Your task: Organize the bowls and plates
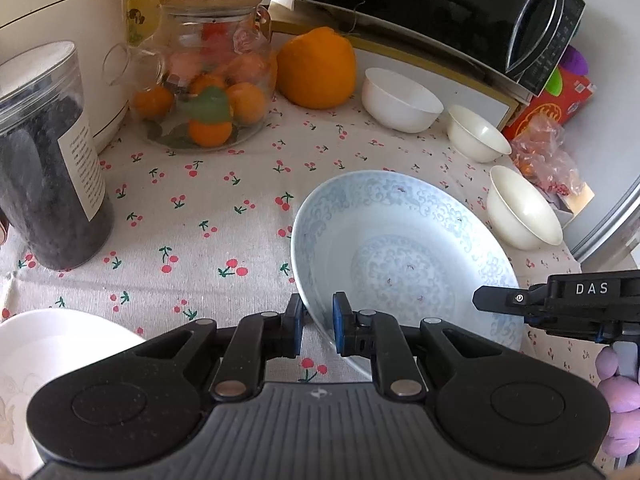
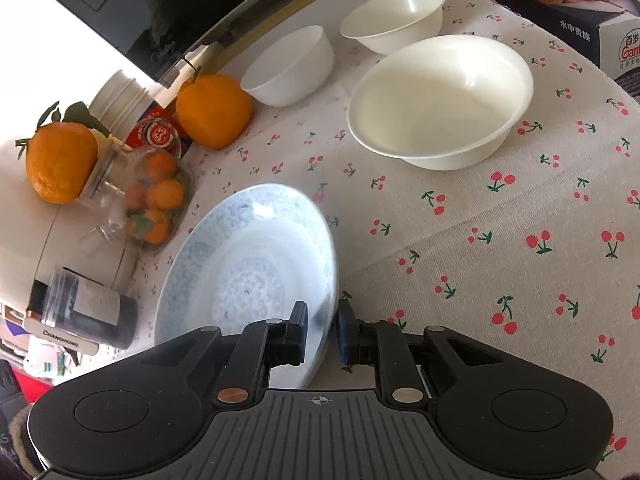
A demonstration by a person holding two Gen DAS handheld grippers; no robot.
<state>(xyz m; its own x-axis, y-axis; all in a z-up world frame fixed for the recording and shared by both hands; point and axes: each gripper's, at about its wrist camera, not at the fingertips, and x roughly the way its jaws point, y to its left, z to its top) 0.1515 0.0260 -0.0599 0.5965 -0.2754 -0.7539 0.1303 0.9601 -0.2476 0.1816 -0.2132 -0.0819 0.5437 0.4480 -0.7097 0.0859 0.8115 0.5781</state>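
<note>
Both tools are clamped on the same dish: my left gripper (image 1: pixel 318 324) has its blue pads pinched on the near-left rim of the pale blue patterned plate (image 1: pixel 404 248), and my right gripper (image 2: pixel 322 330) grips the rim on the opposite side, its black body reaching in at the edge of the left view. I see a table covered by a cream tablecloth (image 1: pixel 200 200) printed with small red cherries, and it is crowded at the back. A black microwave (image 1: pixel 440 4) sits raised behind the cloth, with a large orange (image 1: pixel 316 68) in front of it and a glass jar of small oranges (image 1: pixel 204 92) beside that, topped by another orange. A clear canister of dark contents (image 1: pixel 48 160) stands at the left next to a white appliance, and a red box with a plastic bag lies at the far right. Three plain bowls sit well apart from one another beyond the plate: a white bowl (image 1: pixel 400 100), a small cream bowl (image 1: pixel 476 134) and a larger cream bowl (image 1: pixel 524 212). A white plate (image 1: pixel 40 360) shows at my lower left. The blue plate is deep, glossy, with faint scrollwork around the rim and a medallion in the well; it sits tilted, far edge low toward the cloth.
</note>
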